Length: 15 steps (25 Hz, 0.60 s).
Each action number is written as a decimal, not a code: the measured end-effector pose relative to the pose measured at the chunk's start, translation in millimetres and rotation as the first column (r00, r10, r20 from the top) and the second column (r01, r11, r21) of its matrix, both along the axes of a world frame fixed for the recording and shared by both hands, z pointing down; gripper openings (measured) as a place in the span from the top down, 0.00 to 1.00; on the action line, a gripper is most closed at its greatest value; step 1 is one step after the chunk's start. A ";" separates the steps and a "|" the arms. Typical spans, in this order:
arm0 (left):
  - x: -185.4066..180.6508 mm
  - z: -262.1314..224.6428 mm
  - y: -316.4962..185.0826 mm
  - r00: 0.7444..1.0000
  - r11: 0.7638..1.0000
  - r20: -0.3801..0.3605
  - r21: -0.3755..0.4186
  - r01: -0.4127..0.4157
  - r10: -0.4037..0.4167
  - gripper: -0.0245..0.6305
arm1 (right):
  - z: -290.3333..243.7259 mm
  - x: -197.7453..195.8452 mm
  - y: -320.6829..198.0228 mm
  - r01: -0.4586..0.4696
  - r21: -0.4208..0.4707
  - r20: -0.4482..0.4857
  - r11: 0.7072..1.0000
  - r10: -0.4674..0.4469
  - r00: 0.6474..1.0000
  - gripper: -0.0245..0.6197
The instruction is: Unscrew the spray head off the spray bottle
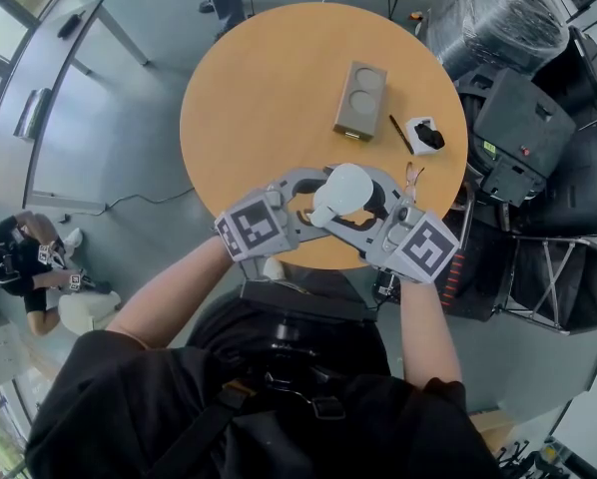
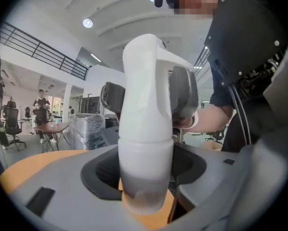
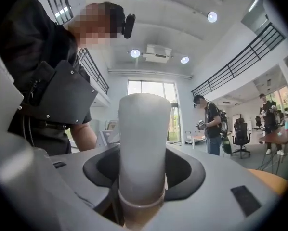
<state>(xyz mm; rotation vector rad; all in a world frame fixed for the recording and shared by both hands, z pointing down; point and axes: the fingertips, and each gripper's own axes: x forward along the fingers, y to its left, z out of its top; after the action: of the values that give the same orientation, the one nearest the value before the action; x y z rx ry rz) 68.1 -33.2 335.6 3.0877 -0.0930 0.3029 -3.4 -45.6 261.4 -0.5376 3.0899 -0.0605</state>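
Note:
A white spray bottle (image 1: 343, 190) is held in the air between both grippers, over the near edge of the round orange table (image 1: 269, 98). My left gripper (image 1: 313, 200) is shut on the translucent bottle body (image 2: 144, 177), just below the collar. In the left gripper view the white spray head (image 2: 149, 81) stands above the jaws, with the right gripper's grey fingers (image 2: 185, 95) pressed on either side of it. My right gripper (image 1: 363, 203) is shut on the spray head end, and in its own view the bottle body (image 3: 143, 143) rises from between the jaws, hiding the head.
On the table lie a tan box with two round recesses (image 1: 359, 100), a black pen (image 1: 400, 134) and a small white and black object (image 1: 423, 135). Black cases (image 1: 528, 118) stand to the right of the table. A person (image 1: 29, 257) crouches on the floor at far left.

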 end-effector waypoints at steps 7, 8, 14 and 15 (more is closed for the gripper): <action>-5.2 8.3 -44.0 0.949 0.951 0.060 -0.007 0.310 -0.309 0.50 | 7.7 18.6 -34.7 -0.330 0.015 -0.033 0.944 0.330 0.943 0.39; -5.9 9.3 -47.3 0.936 0.938 0.065 -0.004 0.346 -0.345 0.50 | 9.5 19.7 -36.4 -0.374 0.020 -0.042 0.927 0.375 0.926 0.39; -1.0 13.5 -51.8 0.878 0.881 0.078 0.042 0.470 -0.472 0.50 | 13.0 25.4 -45.5 -0.541 0.000 -0.035 0.841 0.540 0.841 0.51; 0.4 14.2 -51.9 0.873 0.877 0.077 0.043 0.479 -0.481 0.49 | 13.5 27.5 -47.5 -0.556 0.000 -0.035 0.831 0.555 0.831 0.51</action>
<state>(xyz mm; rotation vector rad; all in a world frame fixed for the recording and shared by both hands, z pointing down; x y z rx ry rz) 68.5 -85.1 349.8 2.9322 -0.8563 0.4057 24.1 -93.1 274.9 -1.4233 2.8218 -0.0633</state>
